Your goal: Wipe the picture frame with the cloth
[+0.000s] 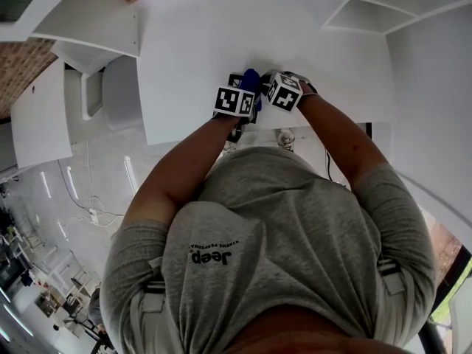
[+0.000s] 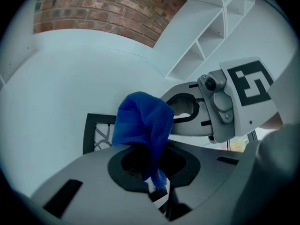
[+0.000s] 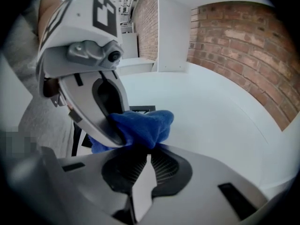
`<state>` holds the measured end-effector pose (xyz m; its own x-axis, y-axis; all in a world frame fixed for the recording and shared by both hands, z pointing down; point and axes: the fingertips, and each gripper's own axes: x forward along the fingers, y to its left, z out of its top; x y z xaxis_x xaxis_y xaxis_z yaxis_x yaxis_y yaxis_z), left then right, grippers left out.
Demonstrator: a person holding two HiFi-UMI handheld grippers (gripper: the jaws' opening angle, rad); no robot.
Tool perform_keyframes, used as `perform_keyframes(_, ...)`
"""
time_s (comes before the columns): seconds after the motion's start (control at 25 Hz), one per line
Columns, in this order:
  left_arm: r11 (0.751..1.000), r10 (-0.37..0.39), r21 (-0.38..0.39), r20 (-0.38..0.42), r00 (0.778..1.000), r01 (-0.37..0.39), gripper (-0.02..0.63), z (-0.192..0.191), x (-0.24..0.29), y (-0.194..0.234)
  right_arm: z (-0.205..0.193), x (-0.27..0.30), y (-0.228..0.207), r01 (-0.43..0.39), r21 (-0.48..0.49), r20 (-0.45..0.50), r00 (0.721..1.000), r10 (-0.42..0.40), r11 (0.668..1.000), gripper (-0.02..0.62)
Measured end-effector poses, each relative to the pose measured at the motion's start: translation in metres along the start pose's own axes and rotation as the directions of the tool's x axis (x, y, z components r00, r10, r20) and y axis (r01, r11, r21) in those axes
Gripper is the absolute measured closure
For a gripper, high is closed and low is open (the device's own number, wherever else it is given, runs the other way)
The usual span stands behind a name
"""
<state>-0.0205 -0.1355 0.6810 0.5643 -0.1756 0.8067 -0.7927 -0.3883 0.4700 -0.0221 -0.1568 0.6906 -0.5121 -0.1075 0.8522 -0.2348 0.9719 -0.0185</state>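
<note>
The blue cloth [image 2: 143,121] bunches up out of my left gripper [image 2: 152,175], which is shut on its lower end. Just behind the cloth is the dark picture frame [image 2: 96,132] with a pale curly pattern inside. In the head view both grippers meet at the near edge of the white table [image 1: 221,35], with the cloth [image 1: 250,80] between their marker cubes. My right gripper [image 3: 149,161] is nearly closed with a pale flat edge pinched between its ribbed pads, apparently the frame's. The cloth [image 3: 145,125] lies just past its tips, pressed against the frame [image 3: 140,109] by the left gripper [image 3: 101,111].
White shelving [image 1: 398,6] stands at the table's far right and a brick wall [image 2: 103,8] runs behind it. A white chair [image 1: 118,91] sits to the table's left. The person's body fills the lower head view.
</note>
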Motion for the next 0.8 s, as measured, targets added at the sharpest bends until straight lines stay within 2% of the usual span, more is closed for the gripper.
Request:
perform_keyframes(0.16,0.997,0.011,0.079,-0.042,0.999,-0.007,0.551,-0.021,-0.004,-0.010,0.000,0.000,0.000,0.010,0.008,0.001,1.000,-0.010,1.000,0.563)
perform_keyframes(0.36,0.981,-0.048,0.175,-0.187,0.981,0.081,0.551,-0.060,-0.011,-0.027,-0.001,0.000,-0.001,0.014,0.008,-0.006,1.000,-0.014,1.000,0.565)
perform_keyframes(0.52,0.958,-0.062,0.255,-0.258,0.964,0.130,0.551,-0.071,-0.014,-0.035,-0.001,0.000,-0.001,0.021,0.012,-0.008,1.000,-0.021,1.000,0.568)
perform_keyframes(0.6,0.947,-0.073,0.278,-0.305,0.950,0.162,0.551,-0.078,-0.016,-0.041,-0.001,0.000,-0.001,0.024,0.013,-0.012,1.000,-0.023,1.000,0.568)
perform_keyframes(0.76,0.916,-0.121,0.300,-0.426,0.897,0.266,0.551,-0.109,-0.020,-0.055,-0.001,0.000,-0.001,0.031,0.013,-0.017,0.999,-0.031,0.999,0.569)
perform_keyframes(0.8,0.914,-0.120,0.303,-0.435,0.893,0.271,0.551,-0.114,-0.020,-0.055,-0.001,0.000,0.000,0.034,0.011,-0.017,0.999,-0.033,0.999,0.569)
